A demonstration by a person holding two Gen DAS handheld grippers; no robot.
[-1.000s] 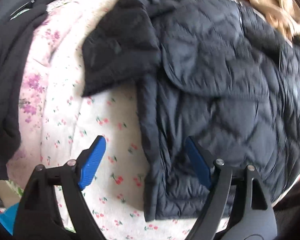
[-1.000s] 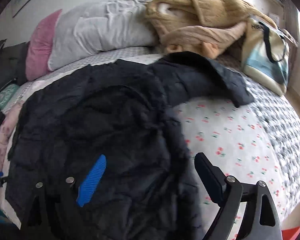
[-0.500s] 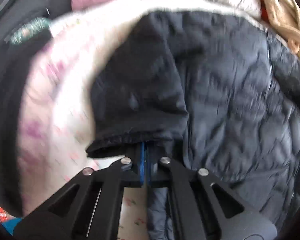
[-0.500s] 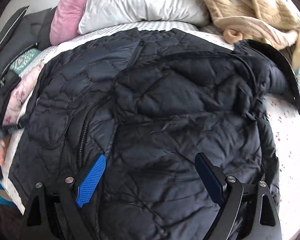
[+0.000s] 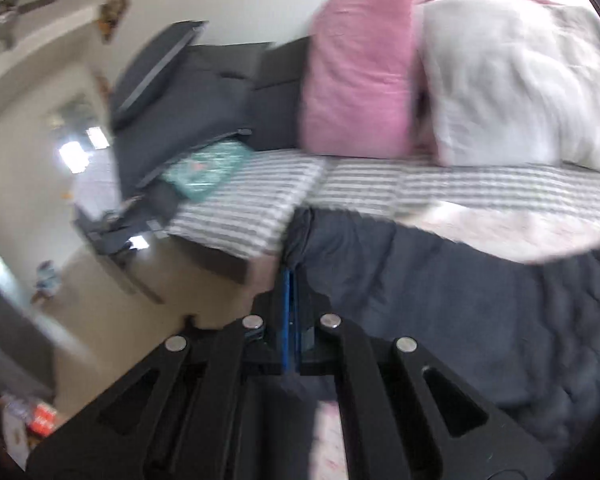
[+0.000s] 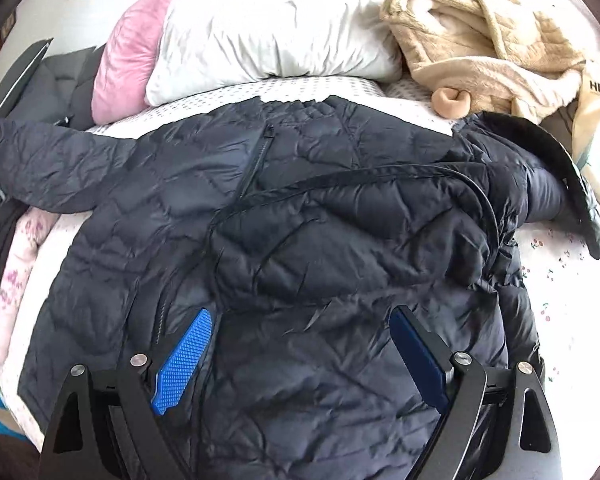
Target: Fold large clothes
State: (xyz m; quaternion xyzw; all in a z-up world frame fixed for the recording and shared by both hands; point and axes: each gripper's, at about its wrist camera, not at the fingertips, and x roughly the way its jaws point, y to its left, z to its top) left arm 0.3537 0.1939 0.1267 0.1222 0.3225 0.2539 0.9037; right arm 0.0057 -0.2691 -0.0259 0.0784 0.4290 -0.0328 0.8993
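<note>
A dark navy quilted puffer jacket (image 6: 300,220) lies spread front-up on the bed, its zipper (image 6: 256,156) partly undone. In the left wrist view my left gripper (image 5: 290,276) is shut on the cuff end of one sleeve (image 5: 380,280), which hangs from the blue pads (image 5: 287,320) and runs off right. The right wrist view shows that sleeve (image 6: 48,160) stretched out straight to the left edge. My right gripper (image 6: 300,324) hovers open over the jacket's lower front with nothing between its fingers. The other sleeve (image 6: 560,184) lies bunched at the right.
At the bed's head lie a pink pillow (image 6: 128,60) and a white pillow (image 6: 268,28), with a tan fleece garment (image 6: 480,40) and a tote bag (image 6: 596,128) to the right. Dark bags (image 5: 188,100) sit beside the bed on the left. The floral sheet (image 6: 560,280) shows right.
My left gripper shut on the folded-in sleeve's cuff, then rose and swung outward, drawing the sleeve out straight to the left. The right gripper shifted left over the jacket's front and stayed open.
</note>
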